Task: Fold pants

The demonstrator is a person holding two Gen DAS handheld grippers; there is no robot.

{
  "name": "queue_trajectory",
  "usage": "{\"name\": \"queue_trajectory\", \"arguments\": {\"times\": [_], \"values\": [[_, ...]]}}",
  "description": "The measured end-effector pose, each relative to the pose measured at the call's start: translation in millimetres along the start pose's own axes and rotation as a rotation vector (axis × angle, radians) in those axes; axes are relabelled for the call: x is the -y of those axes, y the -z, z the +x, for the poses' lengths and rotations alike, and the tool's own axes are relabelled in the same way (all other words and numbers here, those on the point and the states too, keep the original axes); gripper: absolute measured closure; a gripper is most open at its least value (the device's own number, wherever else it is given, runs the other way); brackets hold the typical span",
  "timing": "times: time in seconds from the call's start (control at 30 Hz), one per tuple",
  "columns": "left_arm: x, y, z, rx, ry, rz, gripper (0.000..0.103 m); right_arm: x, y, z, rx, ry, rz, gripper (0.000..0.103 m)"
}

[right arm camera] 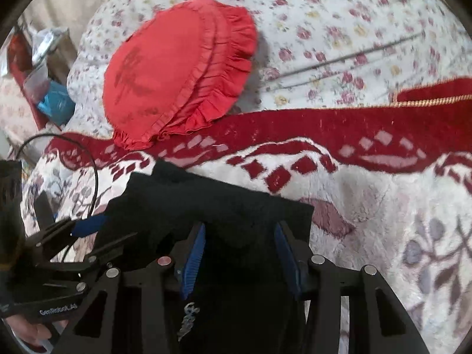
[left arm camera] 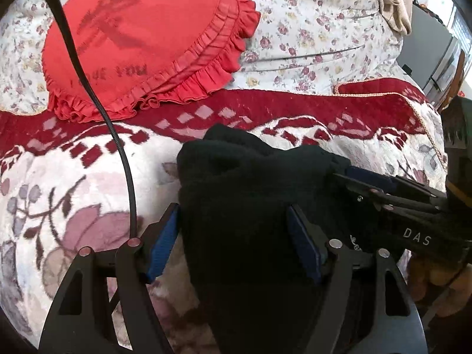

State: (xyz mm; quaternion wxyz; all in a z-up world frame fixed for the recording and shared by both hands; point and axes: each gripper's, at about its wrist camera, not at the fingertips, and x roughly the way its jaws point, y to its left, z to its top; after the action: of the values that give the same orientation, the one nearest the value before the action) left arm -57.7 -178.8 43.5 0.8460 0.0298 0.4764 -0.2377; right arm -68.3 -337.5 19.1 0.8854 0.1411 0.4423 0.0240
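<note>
Underneath everything lies a plush blanket [left arm camera: 73,183] in cream with a dark red border and mauve flowers, spread over a bed. Beyond its red edge shows a white quilt [left arm camera: 309,23] printed with small pink roses, and both views catch it running up toward the top. On the seam between the two rests a round red cushion [left arm camera: 141,44] with a ruffled rim; faded lettering and a dark smudged print show on its face. From the right wrist view the same cushion [right arm camera: 177,79] sits left of centre, its ruffle overlapping the blanket's [right arm camera: 368,221] red band.

Nearer the cameras are the black pants [left arm camera: 250,191], bunched into a dark heap on the blanket just below the red border, lifted in thick folds. In the right wrist view the pants [right arm camera: 206,206] spread from the left gripper across to a squared corner at the right, and a small pale logo is visible low on the cloth.

Next in size, the left gripper [left arm camera: 234,236] has its blue-padded fingers spread wide apart, with the black cloth filling the gap and draping down between them; the pads do not look pressed together. The right gripper [right arm camera: 239,253] stands likewise, fingers parted around a thick fold of cloth. Each gripper also appears in the other's view, at the pants' edge.

A thin black cable [left arm camera: 97,97] curves down across the cushion and blanket in the left view.
</note>
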Motion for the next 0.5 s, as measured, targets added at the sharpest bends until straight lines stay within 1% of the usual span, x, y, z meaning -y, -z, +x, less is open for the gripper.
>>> {"name": "queue_trajectory", "arguments": {"times": [0.03, 0.13, 0.23, 0.37, 0.5], "values": [[0.1, -0.8, 2.5, 0.0, -0.001, -0.001, 0.024, 1.5, -1.6, 1.3, 0.004, -0.006, 0.0, 0.056], [-1.0, -2.6, 7.9, -0.011, 0.005, -0.012, 0.024, 0.6, -4.8, 2.1, -0.01, -0.005, -0.013, 0.055], [-1.0, -2.2, 3.5, -0.009, 0.003, -0.013, 0.024, -3.7, -4.6, -7.7, -0.011, -0.001, -0.022, 0.055], [-1.5, 1.0, -8.0, -0.004, -0.01, -0.005, 0.024, -13.2, 6.8, -28.9, 0.002, 0.003, -0.05, 0.054], [-2.9, 7.3, -23.8, 0.018, -0.017, -0.005, 0.024, -23.5, 23.8, -48.0, 0.001, -0.002, -0.074, 0.054]]}}
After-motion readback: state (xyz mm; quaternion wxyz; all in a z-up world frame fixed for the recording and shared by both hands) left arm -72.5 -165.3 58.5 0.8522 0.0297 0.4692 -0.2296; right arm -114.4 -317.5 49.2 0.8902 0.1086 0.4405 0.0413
